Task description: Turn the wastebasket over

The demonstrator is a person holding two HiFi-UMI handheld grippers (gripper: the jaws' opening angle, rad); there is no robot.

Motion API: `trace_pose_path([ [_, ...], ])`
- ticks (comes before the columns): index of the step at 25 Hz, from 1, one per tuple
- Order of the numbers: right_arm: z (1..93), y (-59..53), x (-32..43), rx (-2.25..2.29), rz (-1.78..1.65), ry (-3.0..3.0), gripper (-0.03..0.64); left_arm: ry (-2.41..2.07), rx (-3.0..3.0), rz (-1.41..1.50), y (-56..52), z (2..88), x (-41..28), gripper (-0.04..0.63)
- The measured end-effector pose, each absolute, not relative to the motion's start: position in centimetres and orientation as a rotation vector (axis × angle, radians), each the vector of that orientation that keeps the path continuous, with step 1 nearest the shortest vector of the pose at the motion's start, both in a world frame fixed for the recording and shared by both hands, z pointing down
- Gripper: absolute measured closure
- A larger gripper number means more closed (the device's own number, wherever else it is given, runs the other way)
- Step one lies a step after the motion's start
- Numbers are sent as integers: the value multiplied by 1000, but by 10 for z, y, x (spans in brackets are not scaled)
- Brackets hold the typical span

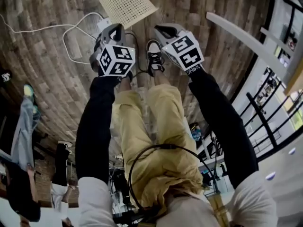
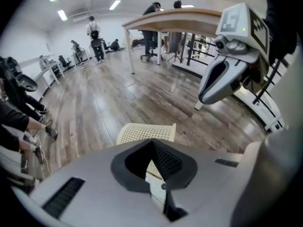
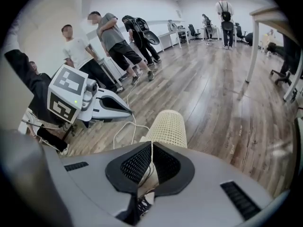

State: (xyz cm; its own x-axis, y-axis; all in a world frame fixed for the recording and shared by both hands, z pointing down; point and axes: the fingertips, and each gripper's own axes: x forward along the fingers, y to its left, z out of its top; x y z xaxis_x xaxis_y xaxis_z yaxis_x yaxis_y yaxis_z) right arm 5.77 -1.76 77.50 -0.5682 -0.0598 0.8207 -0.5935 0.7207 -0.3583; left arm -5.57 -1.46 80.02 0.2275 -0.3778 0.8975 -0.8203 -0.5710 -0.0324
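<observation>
Judging by how things lie, the turning step looks finished or nearly so. The wastebasket [image 3: 168,126], a cream mesh one, stands on the floor ahead of both tools and below their tips. In the right gripper view its upper end seems closed with mesh, so I think the base is up and the mouth down, though I cannot be sure. Nothing touches it. The left gripper [image 2: 152,161] has its jaws pressed together with nothing between them. The right gripper [image 3: 151,162] is the same, its pads meeting in a thin line and empty. Both point steeply down, side by side, above the basket and apart from it. If the basket still needs a correction, the next move calls for opening the jaws, coming down to the thin mesh wall and pinching it gently, because such a light thing can slide or tip. The room is a large open hall with white walls and strip lights. The wooden plank floor [image 1: 47,56] spreads under the tools. A long table [image 2: 175,18] stands beyond the right gripper, several people [image 3: 113,37] stand behind the left one, and a white cable [image 1: 38,30] lies left of it.
</observation>
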Motion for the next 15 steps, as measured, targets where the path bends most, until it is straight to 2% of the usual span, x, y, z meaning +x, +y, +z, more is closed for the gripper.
trace_pose_path([
  [10,601,-48,13,759,497,-2301,595,-1399,2081,746,-58,615,-49,595],
  [15,480,-43,9,848,420,-2353,595,-1366,2183,680,-47,497,-44,595],
])
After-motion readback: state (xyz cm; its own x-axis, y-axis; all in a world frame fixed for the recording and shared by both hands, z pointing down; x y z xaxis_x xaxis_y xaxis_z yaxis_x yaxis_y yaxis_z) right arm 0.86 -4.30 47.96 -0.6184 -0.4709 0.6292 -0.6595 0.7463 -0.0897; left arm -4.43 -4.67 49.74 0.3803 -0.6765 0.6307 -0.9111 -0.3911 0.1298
